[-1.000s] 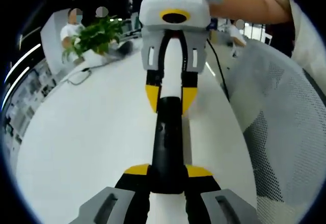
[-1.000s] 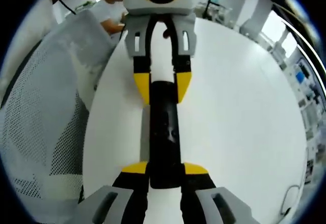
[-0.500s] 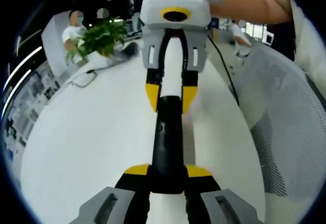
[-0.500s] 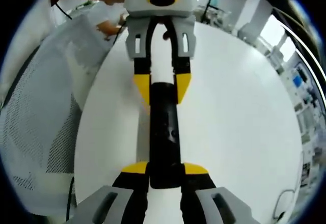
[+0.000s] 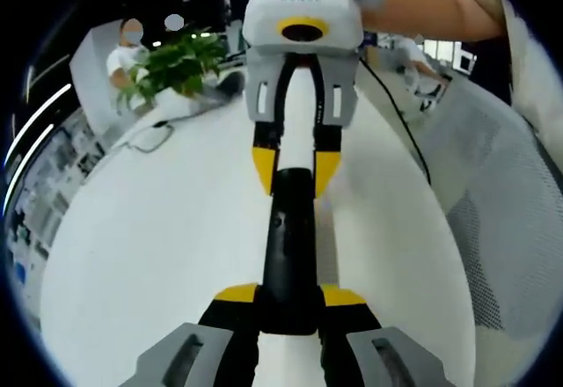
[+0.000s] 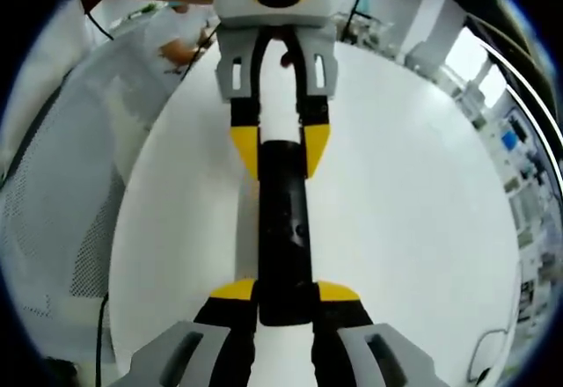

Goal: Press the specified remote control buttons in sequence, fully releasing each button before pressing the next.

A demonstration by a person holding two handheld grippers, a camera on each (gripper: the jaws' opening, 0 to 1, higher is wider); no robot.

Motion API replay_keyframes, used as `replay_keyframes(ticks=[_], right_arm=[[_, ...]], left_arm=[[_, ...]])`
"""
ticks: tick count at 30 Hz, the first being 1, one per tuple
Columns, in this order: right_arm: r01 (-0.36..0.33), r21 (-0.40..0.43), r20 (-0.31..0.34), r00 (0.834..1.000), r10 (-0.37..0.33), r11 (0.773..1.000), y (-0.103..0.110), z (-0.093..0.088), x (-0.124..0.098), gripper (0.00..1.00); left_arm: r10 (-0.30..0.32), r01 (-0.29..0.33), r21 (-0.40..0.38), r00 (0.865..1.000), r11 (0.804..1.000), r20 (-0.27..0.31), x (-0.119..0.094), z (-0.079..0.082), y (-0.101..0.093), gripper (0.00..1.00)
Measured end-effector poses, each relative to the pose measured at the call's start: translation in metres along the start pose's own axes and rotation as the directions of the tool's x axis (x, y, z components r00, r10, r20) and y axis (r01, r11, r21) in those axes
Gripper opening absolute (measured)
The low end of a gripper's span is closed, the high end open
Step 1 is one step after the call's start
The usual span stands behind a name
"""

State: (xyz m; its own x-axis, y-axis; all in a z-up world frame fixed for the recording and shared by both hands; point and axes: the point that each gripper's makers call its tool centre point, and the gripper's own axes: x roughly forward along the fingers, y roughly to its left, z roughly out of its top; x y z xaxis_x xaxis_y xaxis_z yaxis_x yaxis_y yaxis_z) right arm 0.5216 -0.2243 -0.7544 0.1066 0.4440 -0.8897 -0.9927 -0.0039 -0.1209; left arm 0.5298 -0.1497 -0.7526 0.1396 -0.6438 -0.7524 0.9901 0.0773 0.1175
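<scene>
Both grippers' fingers apparently clamp the remote.

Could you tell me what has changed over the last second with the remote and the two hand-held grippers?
Nothing was taken hold of or let go. The background has shifted, with the mesh chair sliding outward, which points to the person's hands turning, not the things moving. The black remote stays clamped at both ends, by the left hand-held gripper and the right hand-held gripper, above the white table.
</scene>
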Motion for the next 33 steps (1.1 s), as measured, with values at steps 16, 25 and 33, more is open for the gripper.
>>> replay_keyframes(ticks=[16,25,33], right_arm=[[0.020,-0.002,0.013,1.000,-0.020,1.000,-0.035,-0.001,0.008,0.21],[0.031,-0.002,0.012,0.999,-0.031,1.000,-0.059,-0.004,0.013,0.21],[0.041,-0.006,0.006,0.999,-0.041,0.999,-0.079,-0.006,0.017,0.21]], left_arm=[[0.009,-0.009,0.009,1.000,1.000,-0.020,0.006,-0.005,0.037,0.24],[0.016,-0.016,0.022,0.999,1.000,-0.038,0.011,-0.006,0.057,0.24],[0.017,-0.016,0.029,0.999,0.999,-0.049,0.017,-0.008,0.079,0.24]])
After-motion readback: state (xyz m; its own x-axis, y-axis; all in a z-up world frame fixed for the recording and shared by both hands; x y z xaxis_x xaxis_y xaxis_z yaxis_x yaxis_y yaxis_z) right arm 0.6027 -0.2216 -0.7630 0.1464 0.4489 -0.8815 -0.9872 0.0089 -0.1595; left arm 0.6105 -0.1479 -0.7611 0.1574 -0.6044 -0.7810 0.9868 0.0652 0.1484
